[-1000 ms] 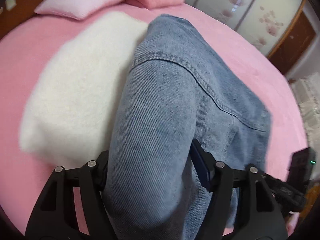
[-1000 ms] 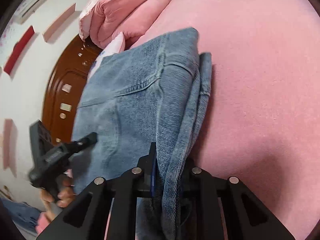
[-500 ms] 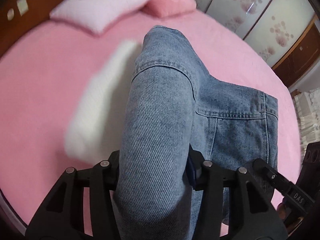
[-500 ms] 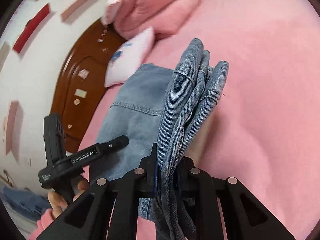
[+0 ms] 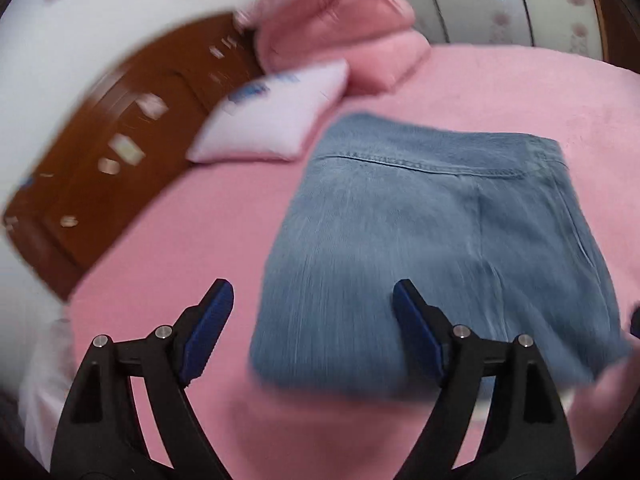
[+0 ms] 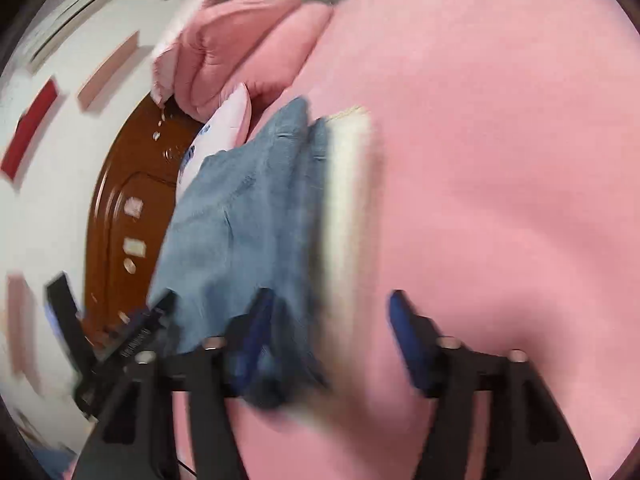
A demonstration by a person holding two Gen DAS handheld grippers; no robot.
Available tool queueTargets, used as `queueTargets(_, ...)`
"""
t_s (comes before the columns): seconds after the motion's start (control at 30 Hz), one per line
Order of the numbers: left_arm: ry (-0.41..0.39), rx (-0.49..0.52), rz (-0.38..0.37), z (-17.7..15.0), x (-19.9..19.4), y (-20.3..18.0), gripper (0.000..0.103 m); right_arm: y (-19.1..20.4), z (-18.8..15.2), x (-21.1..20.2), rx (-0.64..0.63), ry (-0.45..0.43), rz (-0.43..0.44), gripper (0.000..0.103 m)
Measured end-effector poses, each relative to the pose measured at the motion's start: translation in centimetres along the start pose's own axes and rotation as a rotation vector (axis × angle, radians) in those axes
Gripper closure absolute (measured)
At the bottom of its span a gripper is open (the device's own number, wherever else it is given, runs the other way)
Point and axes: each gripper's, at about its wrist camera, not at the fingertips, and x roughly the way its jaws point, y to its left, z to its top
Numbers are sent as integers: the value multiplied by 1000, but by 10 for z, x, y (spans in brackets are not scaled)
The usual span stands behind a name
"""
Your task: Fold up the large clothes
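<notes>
Letting go on both sides; my left gripper [image 5: 308, 322] and right gripper [image 6: 332, 332] have just been opening, jaws now apart, no pad pressing cloth; a second ago both clamped the denim jacket [image 5: 432, 248], now it lies folded into a rough rectangle on the pink bed [image 5: 192, 240] near the pillow [image 5: 276, 116]; fold looks finished; stiff twill, stitched seams, cream fleece lining [image 6: 346, 200] along one edge.

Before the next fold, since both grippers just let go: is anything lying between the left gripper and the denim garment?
Nothing visible. The left gripper, jaws just opened and empty, hangs over the folded denim garment on the pink bed.
</notes>
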Motion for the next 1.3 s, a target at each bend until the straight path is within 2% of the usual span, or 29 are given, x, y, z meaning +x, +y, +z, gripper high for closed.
queueTargets(0.03,-10,-25,-30,-13,-23,-2,23,-21,-10,-17,10,42,-4,38)
queueTargets(0.1,32,-80,-79,-32,-55,-8,23,-67,-33,-60,85,95,-10,38)
queueTargets(0.17,116,-154,-114,-50,-84,-17,23,-106,-55,-107,96,91,-77,38)
queueTargets(0.23,219,-254,-178,-74,-114,-27,23,-136,-66,-161,75,76,-153,38)
queueTargets(0.33,294,-320,-209,-102,-170,-51,23,-176,-74,-241,75,66,-195,38)
queueTargets(0.37,295,-326,-201,-108,-193,-61,23,-189,-75,-269,69,53,-209,37)
queueTargets(0.47,288,-347,-139,-123,-265,-91,23,-193,-74,-352,-12,-4,-303,37)
queueTargets(0.57,325,-367,-117,-142,-339,-130,23,-215,-71,-435,-39,-20,-392,36)
queueTargets(0.6,327,-375,-131,-151,-366,-147,23,-219,-70,-460,-42,-13,-429,28)
queueTargets(0.63,331,-380,-157,-158,-388,-166,23,-229,-69,-492,-51,14,-479,11)
queueTargets(0.67,335,-372,-180,-162,-409,-182,23,-231,-67,-512,-60,33,-500,2)
queueTargets(0.73,352,-302,-259,-166,-450,-230,23,-243,-68,-563,-76,31,-540,0)
queueTargets(0.83,391,-209,-332,-154,-497,-283,23,-257,-74,-650,-69,-16,-598,0)
queueTargets(0.97,372,-102,-321,-132,-549,-319,23,-262,-78,-719,-69,40,-685,0)
queueTargets(1.03,351,-47,-313,-120,-580,-329,23,-260,-79,-747,-68,62,-678,0)
queueTargets(1.1,350,-40,-308,-109,-598,-328,23,-238,-73,-755,-91,68,-659,0)
queueTargets(1.17,413,-61,-295,-102,-611,-324,23,-216,-71,-768,-134,63,-676,0)
queueTargets(1.23,507,-112,-329,-103,-620,-318,23,-188,-72,-768,-167,32,-728,0)
queueTargets(1.3,562,-151,-339,-108,-629,-310,23,-172,-74,-779,-167,0,-727,0)
